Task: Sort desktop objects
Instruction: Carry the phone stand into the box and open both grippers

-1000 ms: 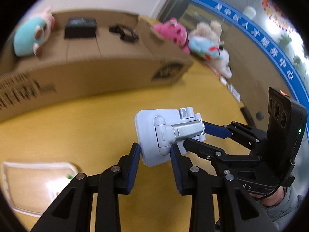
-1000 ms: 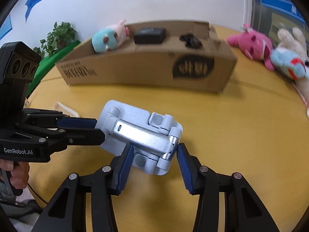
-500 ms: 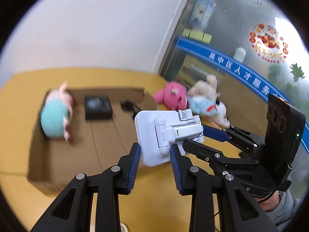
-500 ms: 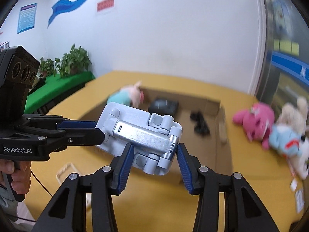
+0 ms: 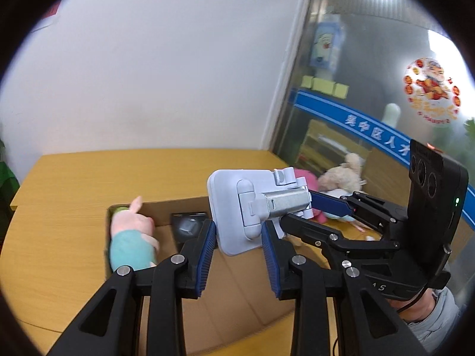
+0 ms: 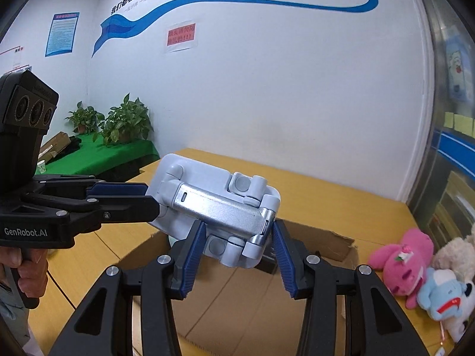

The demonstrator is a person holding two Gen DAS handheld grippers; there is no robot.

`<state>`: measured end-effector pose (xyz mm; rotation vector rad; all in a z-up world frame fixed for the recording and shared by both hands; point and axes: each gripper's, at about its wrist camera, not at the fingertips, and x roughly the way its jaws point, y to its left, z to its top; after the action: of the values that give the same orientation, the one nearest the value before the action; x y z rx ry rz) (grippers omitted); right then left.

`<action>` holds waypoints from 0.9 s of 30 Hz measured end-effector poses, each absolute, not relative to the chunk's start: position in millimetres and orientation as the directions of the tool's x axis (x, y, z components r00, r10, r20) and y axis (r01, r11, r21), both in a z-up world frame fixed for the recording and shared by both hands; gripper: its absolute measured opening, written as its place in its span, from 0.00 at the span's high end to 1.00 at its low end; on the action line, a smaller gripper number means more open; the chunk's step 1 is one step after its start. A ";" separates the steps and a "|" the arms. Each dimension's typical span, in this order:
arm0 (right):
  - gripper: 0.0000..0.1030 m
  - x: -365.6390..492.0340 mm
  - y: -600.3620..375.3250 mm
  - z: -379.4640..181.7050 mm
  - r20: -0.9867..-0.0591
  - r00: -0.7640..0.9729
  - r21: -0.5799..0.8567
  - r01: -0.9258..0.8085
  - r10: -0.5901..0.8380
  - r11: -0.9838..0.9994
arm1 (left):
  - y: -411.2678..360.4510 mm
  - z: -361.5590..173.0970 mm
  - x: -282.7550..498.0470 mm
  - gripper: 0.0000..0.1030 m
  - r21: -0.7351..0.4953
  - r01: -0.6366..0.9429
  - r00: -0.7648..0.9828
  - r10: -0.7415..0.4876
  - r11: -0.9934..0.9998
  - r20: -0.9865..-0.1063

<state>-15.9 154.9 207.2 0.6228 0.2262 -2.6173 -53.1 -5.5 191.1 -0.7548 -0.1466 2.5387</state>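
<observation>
A pale grey folding phone stand (image 5: 252, 207) with a silver hinge arm is held in the air above an open cardboard box (image 5: 231, 284). My left gripper (image 5: 237, 246) is shut on its base plate. My right gripper (image 6: 237, 252) is shut on its other end; the stand also shows in the right wrist view (image 6: 213, 204). Each gripper shows in the other's view. In the box lie a teal and pink plush toy (image 5: 130, 243) and a black case (image 5: 187, 225).
The box sits on a yellow wooden table (image 5: 74, 178). Pink (image 6: 400, 261), blue-and-white (image 6: 445, 296) and cream plush toys lie on the table right of the box. A white wall is behind, glass panels on the right, potted plants (image 6: 124, 121) on a green surface at left.
Both grippers have lifted the phone stand together from near the tabletop to above the box, and the views have tilted up toward the wall. The grip on the stand is unchanged.
</observation>
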 end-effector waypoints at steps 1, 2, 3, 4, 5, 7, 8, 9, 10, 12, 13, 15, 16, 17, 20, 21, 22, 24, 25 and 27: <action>0.56 -28.2 152.5 205.0 -0.475 -0.791 -0.043 0.459 -0.386 -0.887 | -8.1 188.2 -61.6 0.70 -0.241 -0.412 -0.726 0.477 -0.879 -0.496; 0.56 -38.2 150.7 202.5 -0.486 -0.781 -0.035 0.465 -0.391 -0.885 | -10.6 184.6 -71.0 0.70 -0.255 -0.404 -0.719 0.477 -0.878 -0.505; 0.56 -52.3 148.2 197.6 -0.503 -0.769 -0.025 0.470 -0.395 -0.882 | -13.7 177.6 -84.7 0.70 -0.280 -0.393 -0.706 0.482 -0.876 -0.519; 0.56 -60.8 146.8 192.3 -0.516 -0.761 -0.023 0.473 -0.394 -0.881 | -15.6 173.1 -90.8 0.70 -0.294 -0.387 -0.698 0.486 -0.874 -0.526; 0.56 -72.5 145.0 185.7 -0.533 -0.750 -0.020 0.474 -0.391 -0.881 | -17.0 166.2 -100.4 0.70 -0.307 -0.380 -0.686 0.489 -0.872 -0.539; 0.56 -92.1 144.3 171.0 -0.571 -0.725 -0.008 0.475 -0.385 -0.880 | -16.1 149.4 -119.0 0.70 -0.336 -0.365 -0.658 0.496 -0.868 -0.568; 0.56 -103.1 144.8 161.0 -0.592 -0.709 0.004 0.474 -0.384 -0.881 | -14.6 139.3 -127.9 0.70 -0.348 -0.357 -0.639 0.498 -0.867 -0.586; 0.56 -111.3 145.6 152.7 -0.609 -0.695 0.012 0.473 -0.382 -0.881 | -12.9 127.3 -137.9 0.70 -0.368 -0.346 -0.615 0.505 -0.863 -0.606; 0.56 -120.8 147.1 141.4 -0.630 -0.679 0.022 0.470 -0.377 -0.883 | -11.5 117.3 -145.7 0.70 -0.382 -0.337 -0.596 0.509 -0.861 -0.621; 0.56 -135.4 149.1 120.0 -0.668 -0.648 0.039 0.462 -0.366 -0.886 | -7.5 91.4 -163.3 0.70 -0.412 -0.314 -0.546 0.518 -0.855 -0.658; 0.56 -142.5 150.3 107.9 -0.690 -0.627 0.051 0.458 -0.363 -0.888 | -6.4 84.3 -168.2 0.70 -0.419 -0.308 -0.531 0.520 -0.854 -0.669; 0.56 -157.1 155.2 83.4 -0.732 -0.577 0.088 0.446 -0.361 -0.891 | -0.2 61.5 -180.2 0.70 -0.429 -0.292 -0.483 0.519 -0.855 -0.705; 0.56 -160.5 158.0 75.8 -0.746 -0.559 0.103 0.441 -0.363 -0.891 | 2.1 48.6 -185.8 0.70 -0.446 -0.274 -0.453 0.524 -0.852 -0.721; 0.56 -165.7 162.2 67.1 -0.762 -0.535 0.123 0.434 -0.365 -0.892 | 4.1 41.0 -189.0 0.70 -0.454 -0.264 -0.432 0.525 -0.851 -0.733; 0.56 -185.1 173.7 41.3 -0.812 -0.457 0.175 0.403 -0.363 -0.898 | 14.5 6.9 -199.9 0.70 -0.466 -0.216 -0.340 0.513 -0.858 -0.788; 0.56 -191.2 175.2 32.5 -0.831 -0.426 0.189 0.388 -0.357 -0.902 | 16.7 0.0 -201.9 0.70 -0.461 -0.202 -0.319 0.504 -0.864 -0.803; 0.56 -197.3 175.4 23.1 -0.851 -0.392 0.198 0.377 -0.349 -0.905 | 17.5 -7.1 -203.3 0.70 -0.458 -0.182 -0.304 0.493 -0.870 -0.815; 0.56 -206.0 171.9 5.3 -0.886 -0.327 0.200 0.368 -0.328 -0.908 | 18.7 -20.9 -206.1 0.70 -0.449 -0.146 -0.274 0.472 -0.882 -0.838; 0.56 -209.9 172.1 -1.9 -0.898 -0.304 0.200 0.364 -0.319 -0.910 | 17.5 -25.9 -208.4 0.71 -0.444 -0.135 -0.263 0.464 -0.886 -0.846; 0.56 -212.8 169.8 -16.7 -0.913 -0.260 0.212 0.353 -0.313 -0.911 | 17.4 -35.5 -209.1 0.71 -0.415 -0.122 -0.244 0.432 -0.902 -0.868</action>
<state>-212.8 169.8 -16.7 1.5875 0.0487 -2.2063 -209.1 17.4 -35.5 -1.6647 -0.3729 2.1993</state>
